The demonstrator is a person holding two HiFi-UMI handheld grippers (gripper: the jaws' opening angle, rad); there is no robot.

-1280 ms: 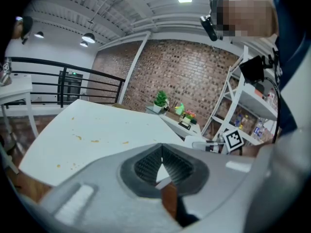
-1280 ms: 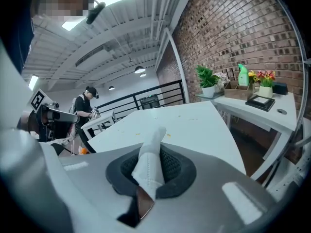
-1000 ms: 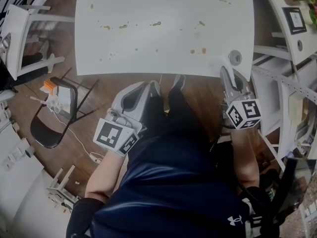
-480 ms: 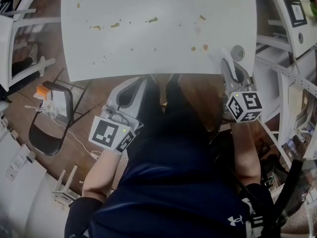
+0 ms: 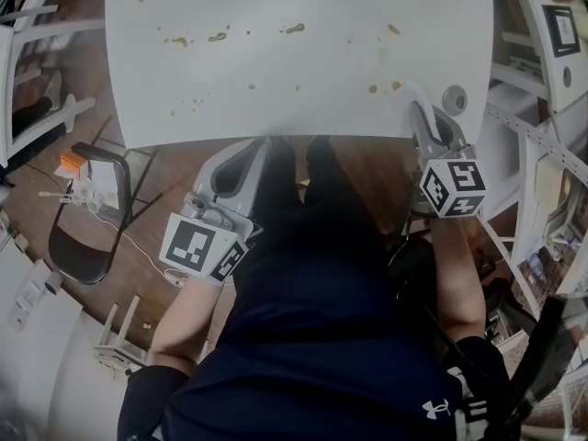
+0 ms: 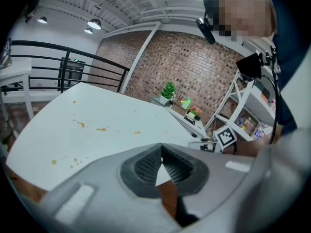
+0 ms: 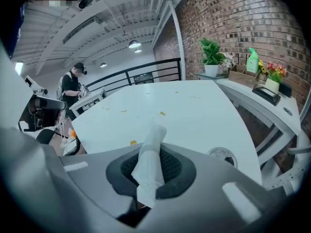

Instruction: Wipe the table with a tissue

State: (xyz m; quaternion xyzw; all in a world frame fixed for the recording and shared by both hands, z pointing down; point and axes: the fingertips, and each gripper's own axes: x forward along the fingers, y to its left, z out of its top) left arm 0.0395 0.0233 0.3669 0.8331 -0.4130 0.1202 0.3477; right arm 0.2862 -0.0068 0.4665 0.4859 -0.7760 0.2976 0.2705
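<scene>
The white table [image 5: 303,108] carries brownish stains: one streak [image 5: 218,37] at the far left, another [image 5: 294,28] in the middle, and two spots [image 5: 373,88] near the right front. My right gripper [image 5: 419,104] reaches over the table's near right corner and is shut on a rolled white tissue [image 7: 149,157] that sticks up out of its jaws. A spot [image 7: 132,142] lies just beyond it. My left gripper [image 5: 266,147] hangs at the near edge, off the table, shut with nothing in it. Its pads [image 6: 146,165] meet at the tips.
A round grommet [image 5: 454,99] sits in the table's right front corner. A black chair [image 5: 87,219] stands on the wooden floor at the left, white shelving [image 5: 542,154] at the right. A person [image 7: 73,89] stands far back; potted plants [image 7: 211,52] line the brick wall.
Both grippers have edged a little toward the table's near edge, the right one now over the corner. The head view has shifted slightly. The tissue stays held.
</scene>
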